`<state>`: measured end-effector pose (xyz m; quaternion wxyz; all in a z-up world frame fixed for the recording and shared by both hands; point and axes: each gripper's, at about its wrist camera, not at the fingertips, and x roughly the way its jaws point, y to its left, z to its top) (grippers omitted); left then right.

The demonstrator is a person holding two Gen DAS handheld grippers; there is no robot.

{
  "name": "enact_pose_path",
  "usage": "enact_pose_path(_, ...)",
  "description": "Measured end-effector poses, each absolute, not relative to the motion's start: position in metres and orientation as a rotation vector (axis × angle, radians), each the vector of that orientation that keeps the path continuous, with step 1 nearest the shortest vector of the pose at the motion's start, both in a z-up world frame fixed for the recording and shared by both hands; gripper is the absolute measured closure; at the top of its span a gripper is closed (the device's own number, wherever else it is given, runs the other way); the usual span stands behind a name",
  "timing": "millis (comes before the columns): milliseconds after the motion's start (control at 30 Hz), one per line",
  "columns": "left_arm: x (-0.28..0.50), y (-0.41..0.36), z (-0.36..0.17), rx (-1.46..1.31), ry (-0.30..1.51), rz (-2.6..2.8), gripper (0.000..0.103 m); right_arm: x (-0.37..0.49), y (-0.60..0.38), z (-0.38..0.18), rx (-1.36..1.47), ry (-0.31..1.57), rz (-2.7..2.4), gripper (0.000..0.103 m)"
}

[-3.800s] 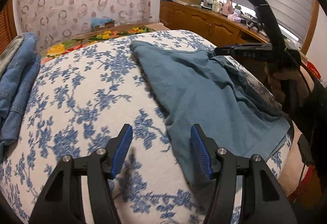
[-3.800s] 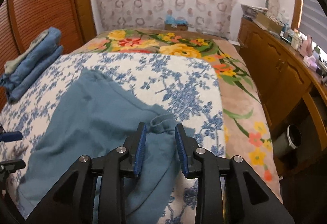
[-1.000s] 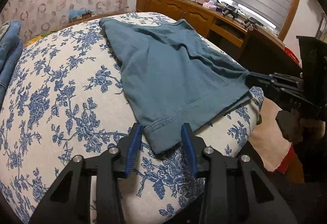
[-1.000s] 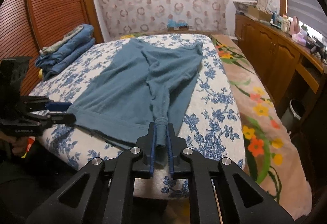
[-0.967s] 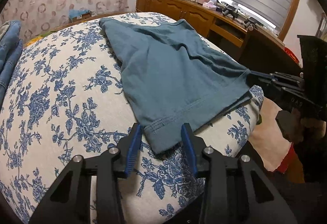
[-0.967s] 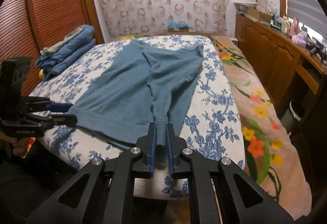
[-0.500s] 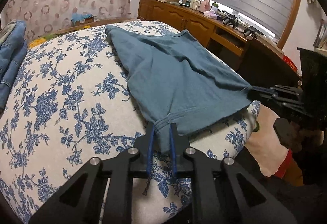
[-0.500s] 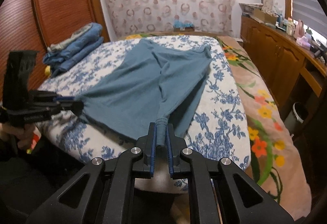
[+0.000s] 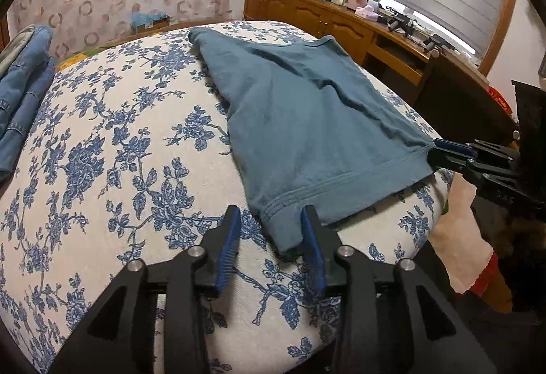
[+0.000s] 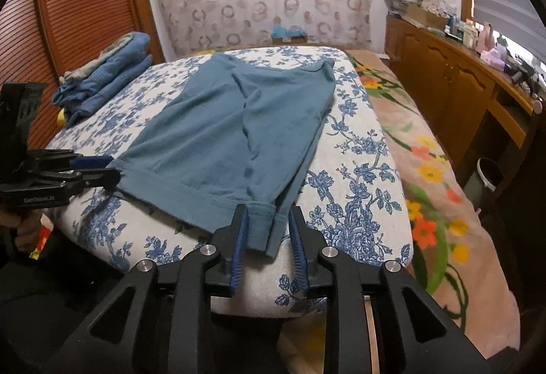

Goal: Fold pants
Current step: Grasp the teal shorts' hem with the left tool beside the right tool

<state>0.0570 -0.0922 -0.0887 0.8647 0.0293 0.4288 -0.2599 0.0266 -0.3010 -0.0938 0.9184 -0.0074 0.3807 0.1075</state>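
Observation:
Teal pants point(image 9: 307, 114) lie spread flat on the blue-flowered bed cover point(image 9: 112, 148), hems toward me; they also show in the right wrist view point(image 10: 232, 131). My left gripper point(image 9: 269, 227) is open, its jaws astride the near hem corner, which rests on the cover. My right gripper point(image 10: 268, 227) is open, its jaws astride the other hem corner. Each gripper also shows from the side at the edge of the other's view, the right gripper point(image 9: 443, 148) and the left gripper point(image 10: 99, 169).
Folded blue jeans point(image 10: 105, 77) are stacked at the bed's far left. A wooden sideboard point(image 10: 454, 77) with clutter runs along the right wall. A floral blanket point(image 10: 419, 169) covers the bed's right side. A white bin point(image 10: 489, 174) stands on the floor.
Both grippers were shut on the hem corners and pulling the pants taut; now both have opened and the hem lies loose on the cover.

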Motion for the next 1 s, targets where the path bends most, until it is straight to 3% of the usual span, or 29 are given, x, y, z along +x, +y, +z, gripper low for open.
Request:
enact_pose_path(67,0.056,-0.092,-0.089,0.063,0.893,-0.545,0.064,0.029,-0.301,-0.096,-0.013,0.792,0.204,0.071)
enact_pose_path(433,0.053,-0.097,-0.090,0.094,0.859,-0.554,0.055,0.034,-0.296,-0.104,0.015,0.805,0.212,0.066)
enact_pose_path(567,0.049,-0.103,-0.091,0.136,0.848,-0.562,0.045,0.032,-0.297,-0.107,0.037,0.794,0.211,0.063)
enact_pose_path(1000,0.050,-0.102,-0.089,0.116,0.866,-0.554,0.045,0.028,-0.292,-0.108,0.033,0.769,0.192,0.056)
